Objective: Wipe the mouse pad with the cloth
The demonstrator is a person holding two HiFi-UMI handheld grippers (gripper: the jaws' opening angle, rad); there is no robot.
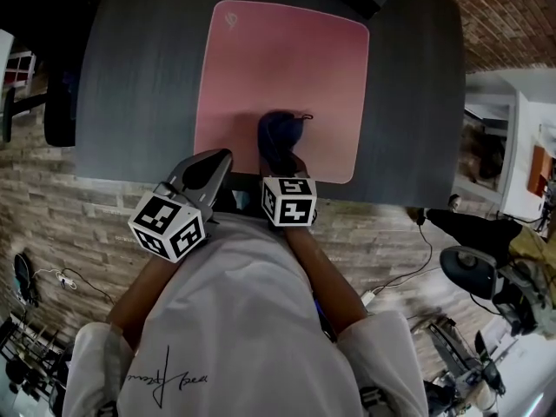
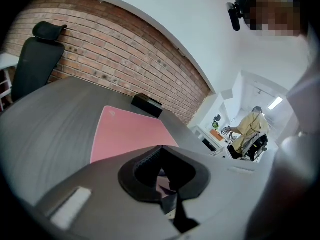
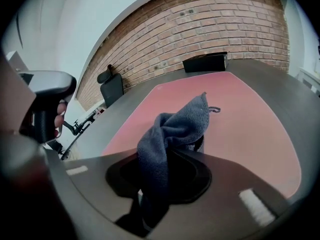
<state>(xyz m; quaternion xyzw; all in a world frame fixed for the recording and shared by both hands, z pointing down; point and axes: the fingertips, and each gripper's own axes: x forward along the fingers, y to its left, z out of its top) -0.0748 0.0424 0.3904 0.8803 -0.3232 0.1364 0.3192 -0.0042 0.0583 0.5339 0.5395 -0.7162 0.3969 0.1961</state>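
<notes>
A pink mouse pad (image 1: 287,59) lies on the dark grey table (image 1: 139,85). My right gripper (image 1: 283,156) is over the pad's near edge, shut on a bunched dark blue cloth (image 1: 278,133). In the right gripper view the cloth (image 3: 172,131) stands up between the jaws above the pad (image 3: 245,119). My left gripper (image 1: 215,162) hovers at the table's front edge, just left of the pad's near left corner, jaws together and holding nothing. In the left gripper view its tips (image 2: 160,149) point across the pad (image 2: 125,134).
A black box (image 3: 205,62) sits at the table's far edge behind the pad, and also shows as a black box (image 2: 146,104) in the left gripper view. A black office chair (image 2: 35,59) stands at the table's left side. A brick wall (image 3: 215,24) runs behind. A person in yellow (image 2: 250,129) sits far off.
</notes>
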